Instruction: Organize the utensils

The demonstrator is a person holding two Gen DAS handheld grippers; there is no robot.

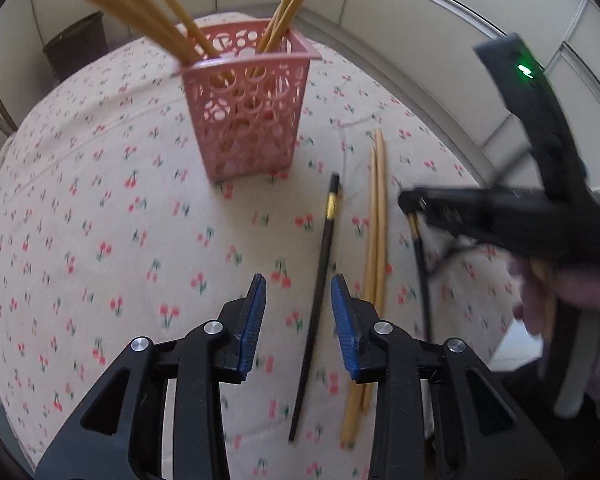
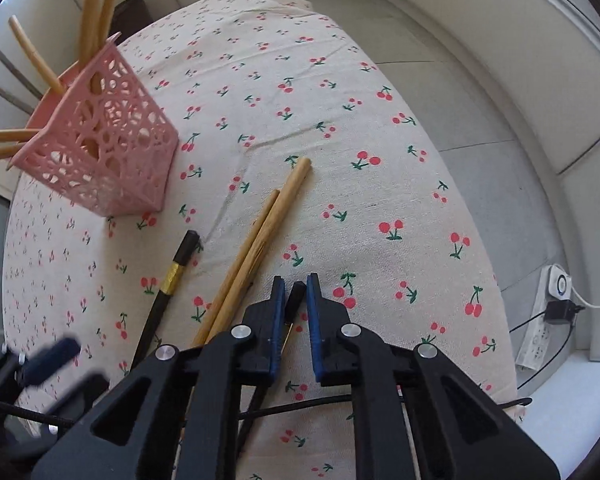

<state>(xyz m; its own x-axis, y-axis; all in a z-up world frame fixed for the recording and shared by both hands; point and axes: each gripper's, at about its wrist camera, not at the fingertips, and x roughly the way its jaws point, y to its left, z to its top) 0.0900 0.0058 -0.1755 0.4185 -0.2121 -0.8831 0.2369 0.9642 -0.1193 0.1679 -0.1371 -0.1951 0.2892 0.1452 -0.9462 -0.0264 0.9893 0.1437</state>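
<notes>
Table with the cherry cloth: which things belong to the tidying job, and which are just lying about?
Part of the job:
pink basket
wooden chopsticks
loose black chopstick
black chopstick in the right gripper

Just there:
power strip
dark bin

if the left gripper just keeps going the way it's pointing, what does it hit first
Most likely the black chopstick lying on the cherry-print tablecloth: it runs between the left gripper's open jaws, nearer the right pad. Depth is unclear, so it could land on bare cloth beside it.
</notes>
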